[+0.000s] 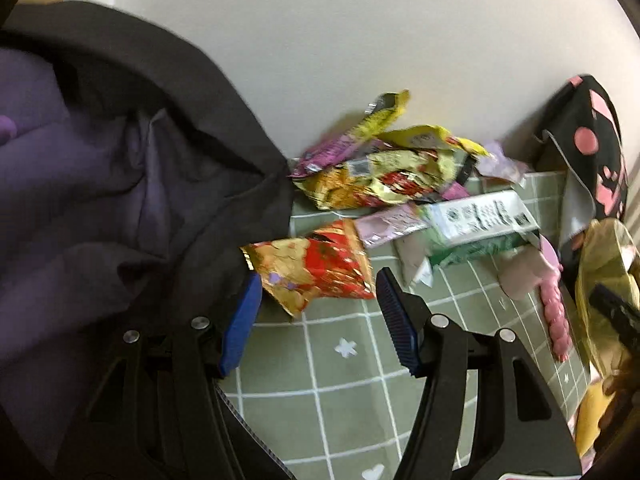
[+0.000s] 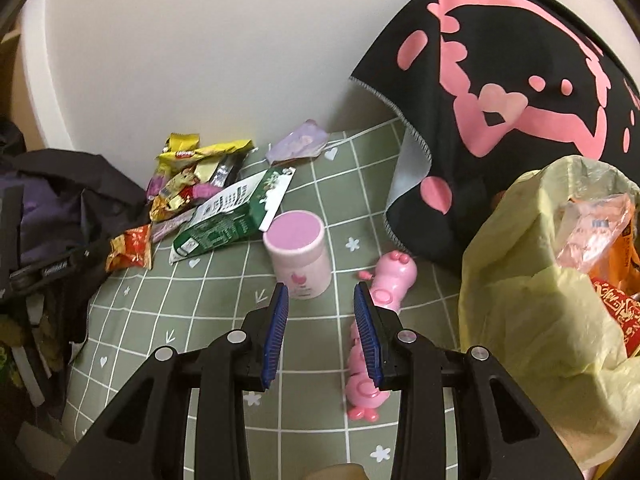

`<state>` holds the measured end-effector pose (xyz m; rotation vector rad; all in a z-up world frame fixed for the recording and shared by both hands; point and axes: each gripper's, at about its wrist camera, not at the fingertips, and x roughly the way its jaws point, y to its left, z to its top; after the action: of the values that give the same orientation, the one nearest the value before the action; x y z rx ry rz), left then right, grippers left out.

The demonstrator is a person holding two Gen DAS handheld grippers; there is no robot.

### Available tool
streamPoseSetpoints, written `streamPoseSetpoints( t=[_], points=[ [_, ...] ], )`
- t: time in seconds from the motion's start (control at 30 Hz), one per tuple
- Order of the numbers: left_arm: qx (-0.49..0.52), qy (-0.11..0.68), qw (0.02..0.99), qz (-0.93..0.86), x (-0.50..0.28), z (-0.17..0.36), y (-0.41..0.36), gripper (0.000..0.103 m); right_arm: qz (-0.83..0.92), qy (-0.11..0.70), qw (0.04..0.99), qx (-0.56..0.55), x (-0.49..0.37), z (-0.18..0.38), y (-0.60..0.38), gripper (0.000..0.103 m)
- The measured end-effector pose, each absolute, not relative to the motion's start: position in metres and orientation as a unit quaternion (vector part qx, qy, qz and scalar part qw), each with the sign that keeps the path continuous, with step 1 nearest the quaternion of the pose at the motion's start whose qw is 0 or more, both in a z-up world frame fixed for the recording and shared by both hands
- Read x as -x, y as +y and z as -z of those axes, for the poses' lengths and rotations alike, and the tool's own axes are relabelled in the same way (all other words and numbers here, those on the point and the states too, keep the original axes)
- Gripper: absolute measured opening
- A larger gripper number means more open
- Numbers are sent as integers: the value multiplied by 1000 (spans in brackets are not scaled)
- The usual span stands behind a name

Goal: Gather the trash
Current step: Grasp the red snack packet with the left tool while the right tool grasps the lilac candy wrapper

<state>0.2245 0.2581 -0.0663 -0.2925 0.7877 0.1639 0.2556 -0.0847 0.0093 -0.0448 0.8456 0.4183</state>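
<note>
A: Left claw point(image 1: 318, 292)? We logged its blue pads spread apart, gripping nothing, just short of the crinkled red-and-gold foil snack wrapper point(image 1: 314, 266) on the green checked cloth point(image 1: 344, 364).

B: Agreed. Right claw point(image 2: 321, 294) too, we saw it wide apart and bare, with the pale pink lidded plastic jar point(image 2: 298, 254) just ahead.

A: Other trash?

B: We noted a yellow wrapper pile point(image 2: 192, 172) by the wall, a flattened green-and-white carton point(image 2: 236, 214) beside it, and the yellow-green plastic bag point(image 2: 532, 292) at right, wrappers inside.
</note>
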Motion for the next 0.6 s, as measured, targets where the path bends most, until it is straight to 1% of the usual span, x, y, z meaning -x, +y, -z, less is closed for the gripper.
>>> streamPoseSetpoints(
  t=[0.1, 0.23, 0.37, 0.5, 0.53, 0.6],
  points=[
    [140, 389, 906, -90, -240, 68, 261, 56, -204, 410, 889, 27, -251, -7, -83, 33],
    [99, 388, 910, -104, -264, 63, 258, 56, -204, 407, 889, 35, -246, -9, -87, 33],
    [104, 432, 891, -92, -287, 75, 266, 56, -199, 408, 891, 32, -248, -11, -92, 33],
    [129, 466, 874, -53, -282, 86, 262, 56, -188, 416, 889, 26, -251, -7, -99, 34],
    [129, 474, 870, -44, -280, 88, 258, 56, -186, 420, 888, 22, -253, -5, -100, 36],
    [117, 486, 866, -16, -273, 90, 243, 56, -185, 425, 886, 16, -257, -2, -102, 37]
  ],
)
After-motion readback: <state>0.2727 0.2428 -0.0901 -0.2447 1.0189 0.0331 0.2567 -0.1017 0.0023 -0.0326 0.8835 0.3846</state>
